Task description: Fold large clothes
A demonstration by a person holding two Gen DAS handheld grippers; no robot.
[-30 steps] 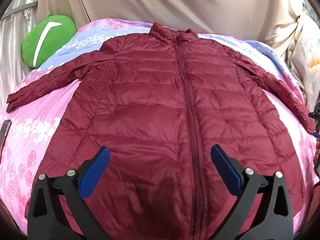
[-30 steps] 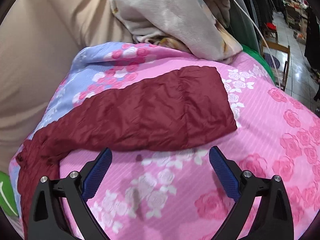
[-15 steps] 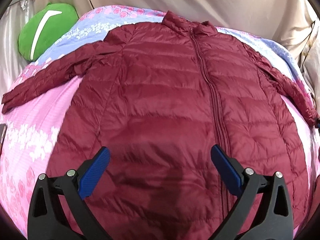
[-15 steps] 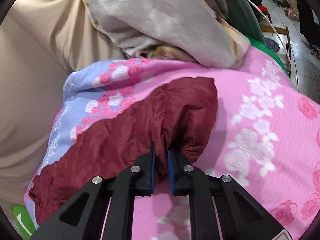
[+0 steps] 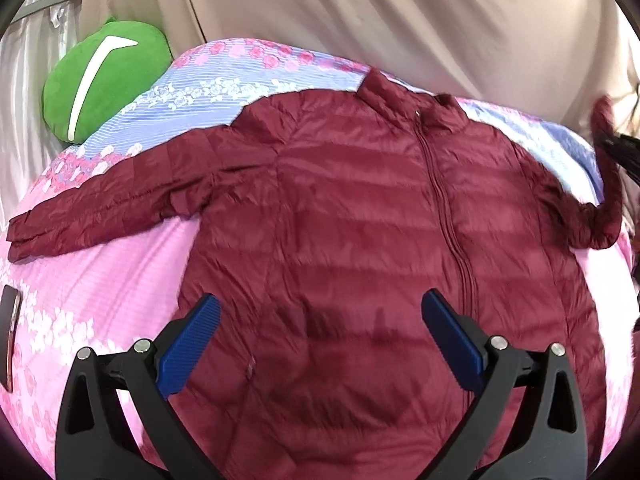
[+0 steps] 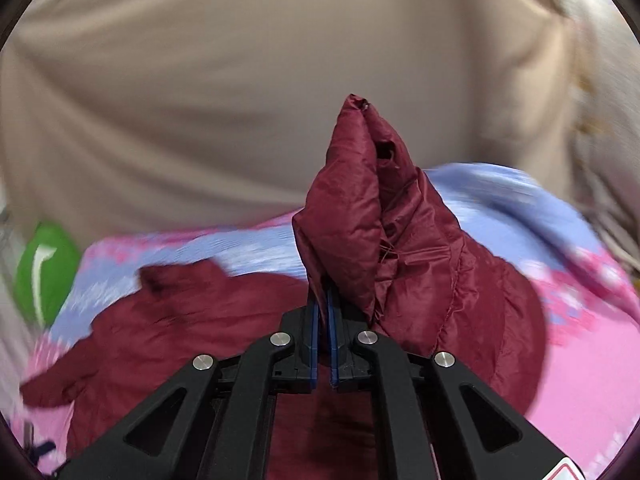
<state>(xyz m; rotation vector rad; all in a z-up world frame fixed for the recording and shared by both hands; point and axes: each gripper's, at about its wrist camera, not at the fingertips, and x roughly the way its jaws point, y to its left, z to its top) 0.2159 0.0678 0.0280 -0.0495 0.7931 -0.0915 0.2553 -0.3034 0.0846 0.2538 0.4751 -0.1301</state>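
Left wrist view
Left gripper [image 5: 320, 328]: jaws wide apart, holding nothing.
Maroon jacket [image 5: 360, 240]: spread flat on the pink floral bedcover [image 5: 100, 292], beneath and ahead of the jaws; zipper nearer the right finger.
Green cushion [image 5: 104, 80]: far ahead, left.

Right wrist view
Right gripper [image 6: 323, 300]: jaws pinched tight on the jacket's sleeve cuff [image 6: 360, 208], which stands lifted above them.
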